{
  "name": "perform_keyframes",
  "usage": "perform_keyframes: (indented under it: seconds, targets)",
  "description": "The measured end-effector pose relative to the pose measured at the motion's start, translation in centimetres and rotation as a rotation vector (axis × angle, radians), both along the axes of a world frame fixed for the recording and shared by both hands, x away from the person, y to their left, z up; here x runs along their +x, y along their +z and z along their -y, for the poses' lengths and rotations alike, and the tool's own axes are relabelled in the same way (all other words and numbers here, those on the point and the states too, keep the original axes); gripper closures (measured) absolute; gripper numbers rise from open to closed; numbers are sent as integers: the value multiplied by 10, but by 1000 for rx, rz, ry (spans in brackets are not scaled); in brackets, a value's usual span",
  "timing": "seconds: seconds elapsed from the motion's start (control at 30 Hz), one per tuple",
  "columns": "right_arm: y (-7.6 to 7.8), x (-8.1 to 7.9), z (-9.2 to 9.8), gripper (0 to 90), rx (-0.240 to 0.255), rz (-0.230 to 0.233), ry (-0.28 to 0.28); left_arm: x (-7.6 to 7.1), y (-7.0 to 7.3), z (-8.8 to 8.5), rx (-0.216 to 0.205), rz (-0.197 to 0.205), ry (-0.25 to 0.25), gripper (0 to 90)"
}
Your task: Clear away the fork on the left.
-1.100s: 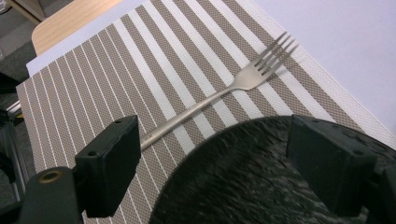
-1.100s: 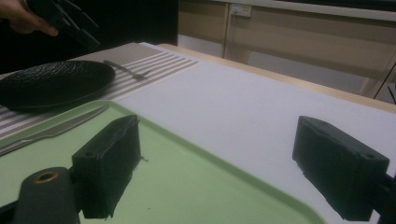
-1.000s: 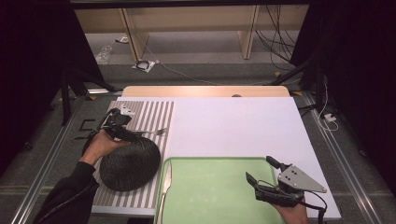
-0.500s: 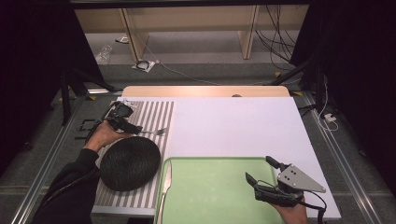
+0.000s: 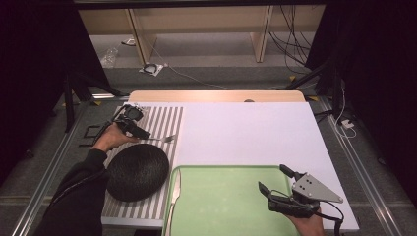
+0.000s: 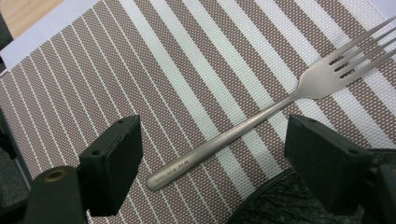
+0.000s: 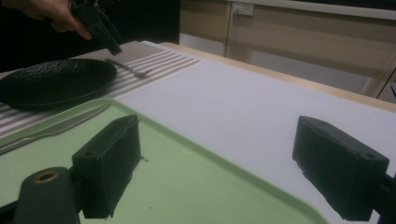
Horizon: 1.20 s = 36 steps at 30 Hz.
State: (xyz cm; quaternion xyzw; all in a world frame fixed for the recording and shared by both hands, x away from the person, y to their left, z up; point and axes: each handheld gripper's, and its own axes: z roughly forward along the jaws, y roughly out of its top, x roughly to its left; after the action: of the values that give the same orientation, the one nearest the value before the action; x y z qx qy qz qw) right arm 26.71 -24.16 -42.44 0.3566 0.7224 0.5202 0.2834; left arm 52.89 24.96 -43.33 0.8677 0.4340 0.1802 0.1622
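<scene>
The black plate (image 5: 137, 171) now lies flat on the striped placemat (image 5: 160, 123), where a second ago the left hand was at its far rim, seemingly setting it down; that hand has since drawn away toward 11 o'clock, so the plate looks placed and the work seems to pass to the cutlery. The left gripper (image 5: 132, 124) now hovers over the far part of the mat with its jaws spread wide and empty, straddling the handle of the fork (image 6: 261, 116), which rests on the stripes just beyond the plate's rim with its tines toward 2 o'clock in the left gripper view. The forearm reaches up from 7 o'clock, wrist bent so the jaws tip down at the fork. The right gripper (image 5: 282, 195) has not moved, held low over the green tray (image 5: 221, 206) near 5 o'clock, jaws wide apart and holding nothing. A knife (image 5: 175, 189) lies along the tray's left edge.
</scene>
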Motion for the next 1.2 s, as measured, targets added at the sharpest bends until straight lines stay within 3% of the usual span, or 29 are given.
perform_keyframes:
  seconds: [0.5, 0.8, 0.9, 1.2]
  targets:
    - [0, 0, 0, 159, -2, -5, 5, 16, -12, 7, 44, -100, -51, 261]
    - [0, 0, 0, 159, -1, -3, 5, 20, -15, 13, 78, -116, -108, 340]
    - [0, 0, 0, 159, -2, -3, 6, 21, -18, 16, 112, -131, -126, 360]
    - [0, 0, 0, 159, -4, -1, 6, 21, -20, 17, 116, -150, -156, 420]
